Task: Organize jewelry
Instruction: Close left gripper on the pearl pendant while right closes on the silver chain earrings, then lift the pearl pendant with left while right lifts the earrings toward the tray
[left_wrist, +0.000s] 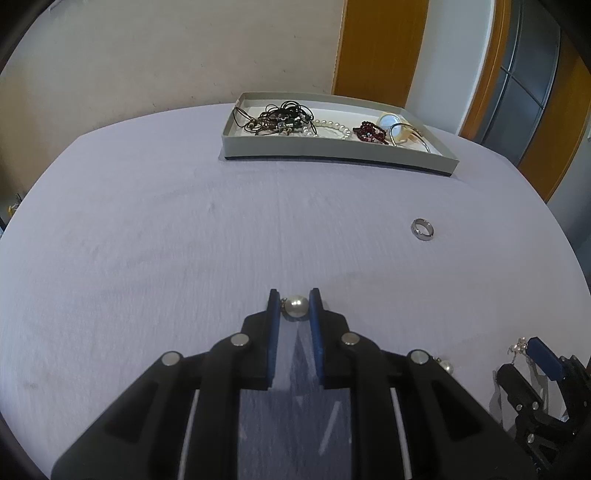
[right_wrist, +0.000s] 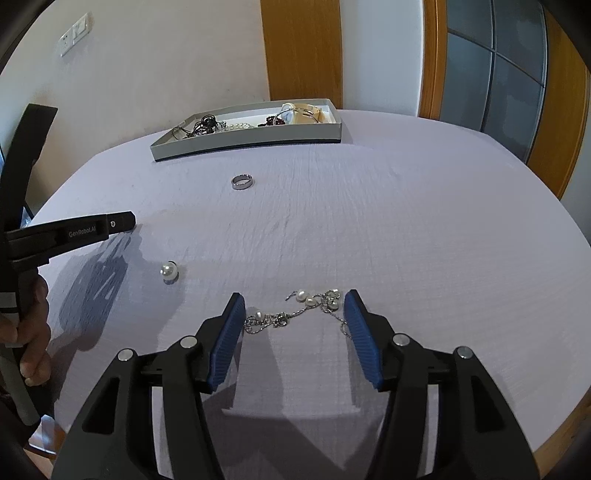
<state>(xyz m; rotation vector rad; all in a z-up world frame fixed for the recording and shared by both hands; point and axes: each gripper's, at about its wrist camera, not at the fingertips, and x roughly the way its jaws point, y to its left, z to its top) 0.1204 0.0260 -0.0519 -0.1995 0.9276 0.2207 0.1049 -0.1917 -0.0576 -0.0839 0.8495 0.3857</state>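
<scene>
Pinching a pearl earring (left_wrist: 294, 306) in my left gripper (left_wrist: 294, 308), jaws narrow on the smooth bead, I worry it could squirt out on the way to the tray (left_wrist: 332, 149). My right gripper (right_wrist: 294, 317) stands wide around the pearl chain (right_wrist: 295, 310) on the tabletop (right_wrist: 369, 221); closing may snag only one strand.

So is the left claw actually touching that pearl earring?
Touching. In the left wrist view the pearl earring sits pinched in the left claw, with both blue pads against it and no gap visible.
</scene>
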